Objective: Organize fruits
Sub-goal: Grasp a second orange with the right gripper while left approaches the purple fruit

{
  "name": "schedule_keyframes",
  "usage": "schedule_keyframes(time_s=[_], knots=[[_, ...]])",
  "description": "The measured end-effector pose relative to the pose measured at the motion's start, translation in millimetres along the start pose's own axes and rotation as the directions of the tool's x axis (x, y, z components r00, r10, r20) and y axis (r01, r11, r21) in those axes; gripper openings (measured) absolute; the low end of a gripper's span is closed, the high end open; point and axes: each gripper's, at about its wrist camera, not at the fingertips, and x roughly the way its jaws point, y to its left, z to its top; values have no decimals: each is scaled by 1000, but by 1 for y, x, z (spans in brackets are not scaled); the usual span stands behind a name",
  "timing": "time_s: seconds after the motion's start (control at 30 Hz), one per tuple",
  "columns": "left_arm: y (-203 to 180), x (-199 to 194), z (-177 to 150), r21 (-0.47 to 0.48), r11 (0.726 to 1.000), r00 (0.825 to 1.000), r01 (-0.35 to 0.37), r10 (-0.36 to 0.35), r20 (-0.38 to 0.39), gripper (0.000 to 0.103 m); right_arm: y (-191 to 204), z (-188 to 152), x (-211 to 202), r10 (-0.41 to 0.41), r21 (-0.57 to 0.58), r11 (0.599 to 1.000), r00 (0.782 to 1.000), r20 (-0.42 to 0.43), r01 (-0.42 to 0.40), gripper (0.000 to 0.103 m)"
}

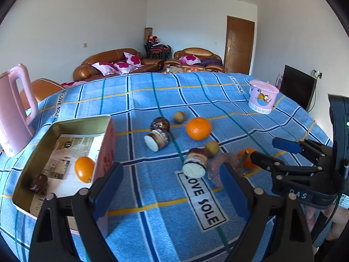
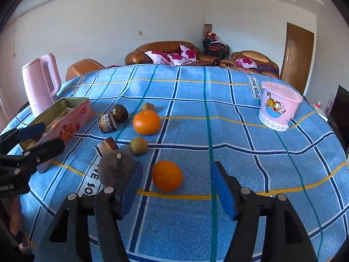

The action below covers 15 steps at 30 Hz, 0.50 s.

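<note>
Right gripper (image 2: pixel 176 187) held low over the counter, jaws spread wide and empty. Between them, slightly left of centre and a little ahead, 1 small orange (image 2: pixel 167 175) resting on the cloth, touching neither pad. Against the outer side of the left blue pad, a dark round mangosteen (image 2: pixel 115 170), stem up.

Left gripper (image 1: pixel 172 187) likewise gaping, nothing gripped. Just beyond its jaws, a cut purple fruit piece (image 1: pixel 195 162) with white flesh facing the camera. Left pad close beside the pink wall of an open tin box (image 1: pixel 104 150); contact cannot be told.

Inside the tin: 1 orange (image 1: pixel 84 169) and 1 dark wrinkled fruit (image 1: pixel 39 184), lying on printed paper too small to read.

Farther out on the cloth: a larger orange (image 2: pixel 146 122), 2 small brownish-green fruits (image 2: pixel 138 145) (image 2: pixel 147 107), 1 more cut piece (image 2: pixel 106 123) and a dark round fruit (image 2: pixel 119 113).

Blue checked tablecloth (image 2: pixel 240 152) printed "LOVE SOLE" in several spots. "DAS" readable on the right gripper's body from the left wrist view. Pink lidded tub (image 2: pixel 279 107) bearing a cartoon orange cat at far right; pink kettle (image 2: pixel 42 83) at far left.
</note>
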Motion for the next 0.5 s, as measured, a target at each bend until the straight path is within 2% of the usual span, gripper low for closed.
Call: schedule_keyframes(time_s=[0.17, 0.33, 0.5], knots=[[-12, 10, 0, 22, 1000, 1000, 13, -13, -20, 92, 0, -1, 15, 14, 0, 1000, 998, -56, -14, 66], [-12, 14, 1, 13, 999, 999, 37, -37, -38, 92, -2, -2, 32, 82, 26, 997, 985, -149, -79, 65], [-16, 15, 0, 19, 999, 998, 47, -47, -40, 92, -5, -4, 32, 109, 49, 994, 982, -155, -103, 52]])
